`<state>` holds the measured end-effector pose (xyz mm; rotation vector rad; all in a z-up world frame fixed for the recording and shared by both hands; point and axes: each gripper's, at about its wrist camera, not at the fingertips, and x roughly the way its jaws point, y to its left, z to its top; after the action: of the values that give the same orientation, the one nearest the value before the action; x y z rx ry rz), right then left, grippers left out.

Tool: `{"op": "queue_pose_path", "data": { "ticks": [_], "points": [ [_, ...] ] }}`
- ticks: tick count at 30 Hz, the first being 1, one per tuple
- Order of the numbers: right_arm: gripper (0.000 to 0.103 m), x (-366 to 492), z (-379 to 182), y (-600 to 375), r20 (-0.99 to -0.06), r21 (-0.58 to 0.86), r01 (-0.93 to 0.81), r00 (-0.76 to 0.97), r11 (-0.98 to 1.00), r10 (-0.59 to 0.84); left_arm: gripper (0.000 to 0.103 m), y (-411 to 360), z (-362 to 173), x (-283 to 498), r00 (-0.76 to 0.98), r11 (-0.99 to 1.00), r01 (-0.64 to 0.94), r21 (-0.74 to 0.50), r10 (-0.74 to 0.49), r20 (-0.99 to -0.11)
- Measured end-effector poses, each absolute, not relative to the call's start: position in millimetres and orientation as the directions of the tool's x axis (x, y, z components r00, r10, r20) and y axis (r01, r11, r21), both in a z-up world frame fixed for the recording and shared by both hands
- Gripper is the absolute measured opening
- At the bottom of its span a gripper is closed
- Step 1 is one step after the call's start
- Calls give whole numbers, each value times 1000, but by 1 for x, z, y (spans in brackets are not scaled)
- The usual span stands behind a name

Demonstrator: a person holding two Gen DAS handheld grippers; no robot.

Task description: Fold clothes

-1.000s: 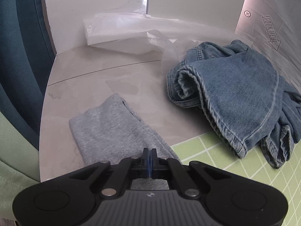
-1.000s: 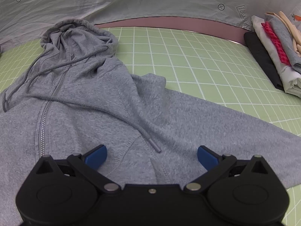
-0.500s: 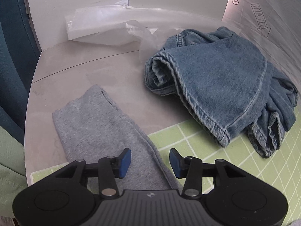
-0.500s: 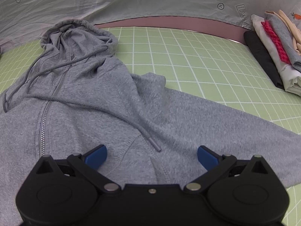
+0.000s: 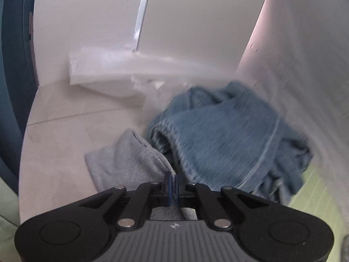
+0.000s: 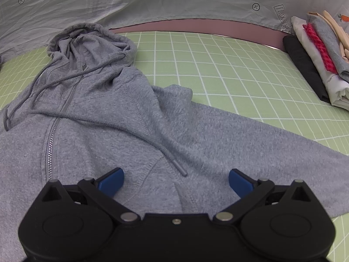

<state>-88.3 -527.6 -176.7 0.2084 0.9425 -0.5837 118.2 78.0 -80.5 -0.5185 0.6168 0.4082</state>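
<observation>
Currently the grey zip-up hooded sweatshirt (image 6: 104,131) lies spread flat on the green gridded mat (image 6: 218,65), one sleeve extended; folding remains. Left gripper (image 5: 173,182) pinches its grey sleeve cuff (image 5: 126,159); right gripper (image 6: 175,180) is spread above the body. Folded garments (image 6: 316,54) are stacked aside.

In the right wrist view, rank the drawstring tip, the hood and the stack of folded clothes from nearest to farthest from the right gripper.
1. Grey drawstring tip: lying on the grey zip hoodie, just ahead of the open right gripper, between its fingers.
2. Grey hood: far left, near the mat's back edge.
3. Stack of folded clothes: far right, at the mat's edge.
</observation>
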Motion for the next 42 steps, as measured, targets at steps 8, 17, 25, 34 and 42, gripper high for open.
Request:
{"op": "queue_pose_path", "data": {
  "ticks": [8,17,25,34,42],
  "points": [
    [103,-91,-177,-527,-808,-67,569,451,819,-380,3,86,-91,38,756,673,-584,-454,248,-606],
    [103,-88,-177,-527,-807,-80,553,453,829,-379,16,108,-121,8,619,615,-694,-375,243,-747],
    [103,-86,-175,-525,-808,-93,549,446,830,-385,54,117,-114,57,621,755,-611,-238,270,-736],
    [103,-85,-173,-521,-813,-126,542,423,831,-400,46,113,-141,106,552,852,-521,-55,287,-782],
    [103,-88,-174,-519,-815,-123,555,416,823,-403,4,134,-124,89,556,755,-651,-76,407,-725]
  ]
}}
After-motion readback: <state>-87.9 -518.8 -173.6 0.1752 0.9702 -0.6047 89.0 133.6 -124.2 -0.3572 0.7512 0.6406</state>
